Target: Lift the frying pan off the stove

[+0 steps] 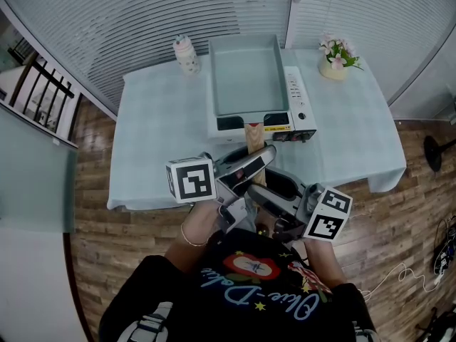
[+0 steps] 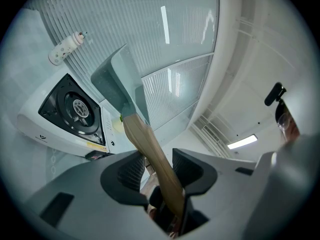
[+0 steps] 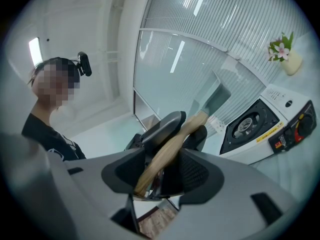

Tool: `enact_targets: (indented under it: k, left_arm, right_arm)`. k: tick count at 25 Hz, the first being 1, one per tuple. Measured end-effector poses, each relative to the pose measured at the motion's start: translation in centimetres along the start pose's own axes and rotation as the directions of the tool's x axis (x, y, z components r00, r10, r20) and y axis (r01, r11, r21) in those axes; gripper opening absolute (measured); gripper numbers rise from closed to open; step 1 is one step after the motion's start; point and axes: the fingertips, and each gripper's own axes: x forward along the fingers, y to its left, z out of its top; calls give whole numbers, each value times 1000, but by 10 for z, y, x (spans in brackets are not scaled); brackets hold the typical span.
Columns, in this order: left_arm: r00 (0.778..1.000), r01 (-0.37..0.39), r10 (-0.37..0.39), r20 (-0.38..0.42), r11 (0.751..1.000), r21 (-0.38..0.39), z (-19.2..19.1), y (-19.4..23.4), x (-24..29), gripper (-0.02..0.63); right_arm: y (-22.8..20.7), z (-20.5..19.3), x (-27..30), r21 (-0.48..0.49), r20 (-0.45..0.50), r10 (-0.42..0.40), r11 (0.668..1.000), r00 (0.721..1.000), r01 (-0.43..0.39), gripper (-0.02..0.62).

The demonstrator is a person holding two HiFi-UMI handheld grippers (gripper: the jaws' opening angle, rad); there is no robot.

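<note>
Wooden handle in left hand-held gripper

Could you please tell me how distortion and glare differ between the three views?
Head view: evenly lit, sharp, only edges bowed. Left gripper view: strong fisheye, black corners, bright streaks on the blinds. Right gripper view: same fisheye, similar streaks, stove warped.

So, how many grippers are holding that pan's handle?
2. The left gripper clamps the wooden handle nearer the pan; the right gripper clamps its free end, just behind.
</note>
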Motion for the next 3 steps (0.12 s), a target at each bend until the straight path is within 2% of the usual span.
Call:
enact_targets:
  k: [3]
  left_arm:
    - [1000,0,0,-2,1000,-1,0,0,1,156]
  right_arm:
    - [-1,0,0,3,1,-1,1000,1000,1,204]
